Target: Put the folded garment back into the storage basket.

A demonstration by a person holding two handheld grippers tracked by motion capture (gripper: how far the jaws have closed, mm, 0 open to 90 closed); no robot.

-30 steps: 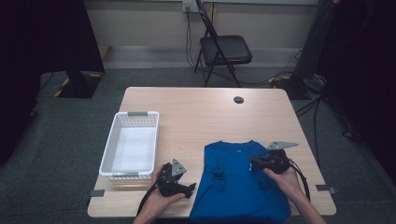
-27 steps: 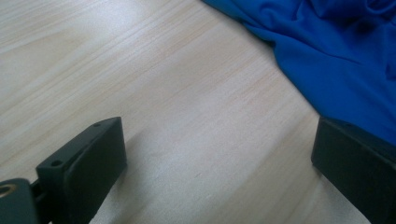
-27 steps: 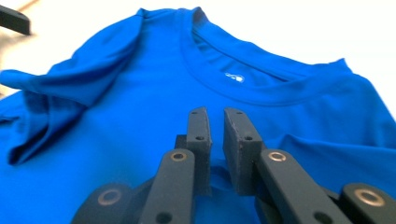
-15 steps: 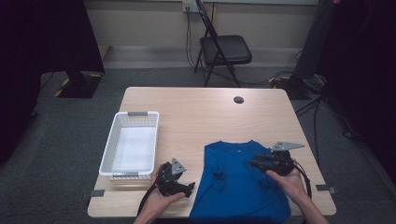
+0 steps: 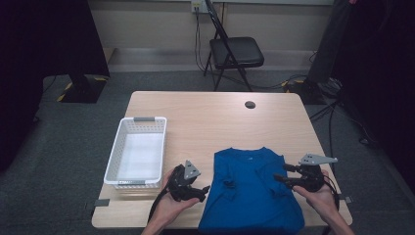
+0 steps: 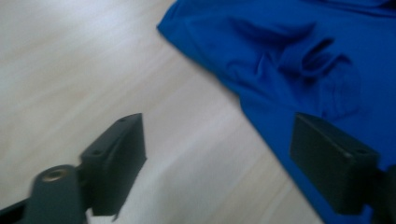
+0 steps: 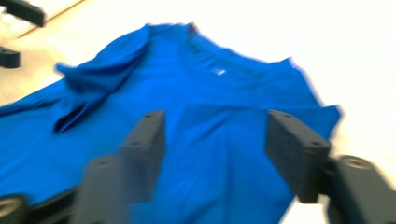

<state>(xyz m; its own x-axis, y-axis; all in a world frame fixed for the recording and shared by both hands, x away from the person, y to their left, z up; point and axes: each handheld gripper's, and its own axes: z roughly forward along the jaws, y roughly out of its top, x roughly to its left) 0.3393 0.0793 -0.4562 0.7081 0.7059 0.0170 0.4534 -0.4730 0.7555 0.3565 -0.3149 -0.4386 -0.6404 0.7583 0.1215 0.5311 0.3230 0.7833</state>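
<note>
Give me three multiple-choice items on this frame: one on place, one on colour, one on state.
1. Where does the white basket sit relative to the shirt?
A. On the far side of the table, behind the shirt
B. On the table to the left of the shirt, apart from it
C. On top of the shirt

2. What colour is the shirt?
A. Red
B. Grey
C. Blue

3. What does the right gripper hold?
A. Nothing, jaws open above the shirt
B. A sleeve, clamped
C. The basket's handle

Key: 1 B, bare tabletop lies between basket and shirt in the high view. 2 C, blue in all three views. 3 A, the right gripper view shows a gap between its jaws with the shirt beyond them; they have just been opening.
</note>
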